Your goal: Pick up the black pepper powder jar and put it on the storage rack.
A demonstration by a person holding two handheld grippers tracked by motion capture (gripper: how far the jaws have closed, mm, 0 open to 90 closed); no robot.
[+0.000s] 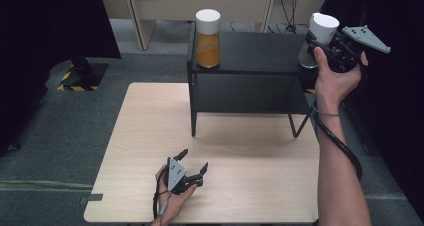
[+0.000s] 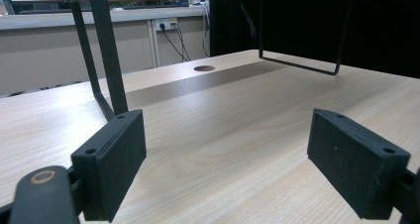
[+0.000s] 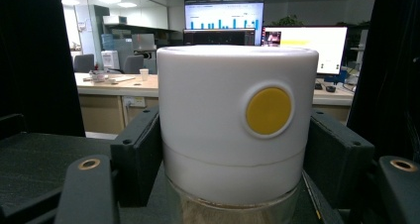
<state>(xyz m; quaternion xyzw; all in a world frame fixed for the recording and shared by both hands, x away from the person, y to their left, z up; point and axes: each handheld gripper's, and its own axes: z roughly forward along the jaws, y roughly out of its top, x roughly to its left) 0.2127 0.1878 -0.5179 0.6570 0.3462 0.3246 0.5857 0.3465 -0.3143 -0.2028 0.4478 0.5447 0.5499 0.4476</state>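
The worktop was pale wood-grain laminate, smooth with a soft sheen. On it stood a black shelf with a matt, slightly textured top and thin dark metal legs. The jar of orange contents looked like clear glass or plastic under a smooth matt white lid. The second jar had the same matt white cap with a flat yellow disc. The left gripper and the right gripper had matt black, finely grainy plastic jaws.

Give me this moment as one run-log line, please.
right claw: shut on white-lidded jar, black shelf's right end | left claw: open, empty, over table
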